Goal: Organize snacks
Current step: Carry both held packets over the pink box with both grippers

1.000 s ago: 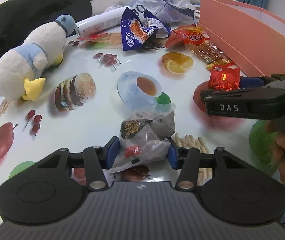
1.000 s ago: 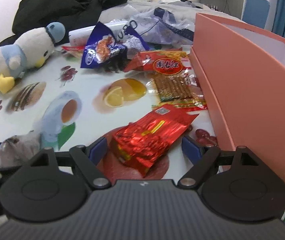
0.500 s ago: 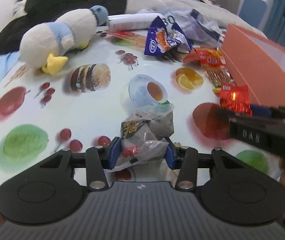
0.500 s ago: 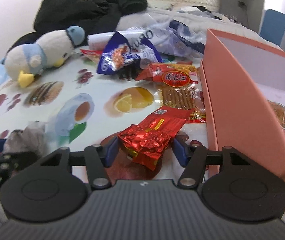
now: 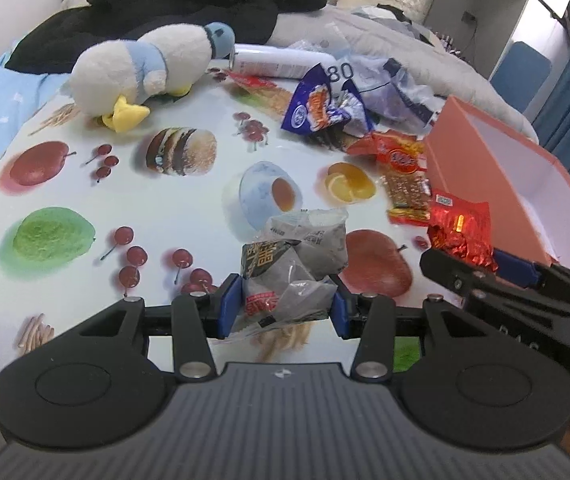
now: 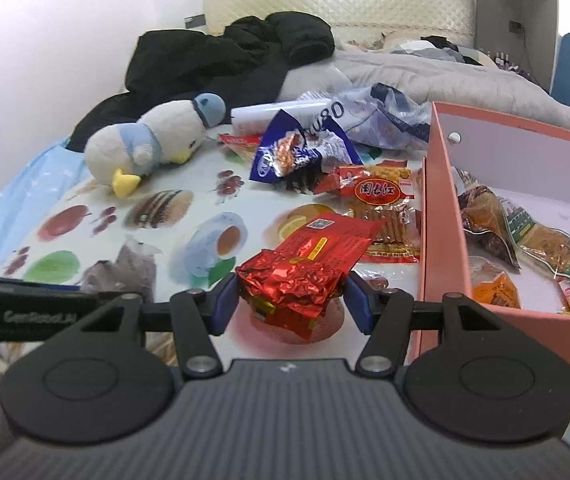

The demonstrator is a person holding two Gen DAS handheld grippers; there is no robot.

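1. Grey crinkled snack packet [image 5: 293, 264] sits clamped between the blue pads of the left gripper [image 5: 283, 308], lifted off the fruit-printed tablecloth [image 5: 165, 208]. The pink box [image 5: 497, 184] stands to its right, and beside that box the right gripper [image 5: 481, 260] carries a red foil packet [image 5: 461, 232]. A plush duck [image 5: 145, 72] lies well away from the box, at the far left.

2. Red foil packet [image 6: 305, 276] is gripped by the right gripper [image 6: 291, 304], whose jaws have just been closing on it; it hangs just left of the pink box [image 6: 441, 248]. Several snack bags [image 6: 525, 236] lie inside the box. A red stick-snack bag [image 6: 381, 196] lies on the tablecloth against the box's left wall.
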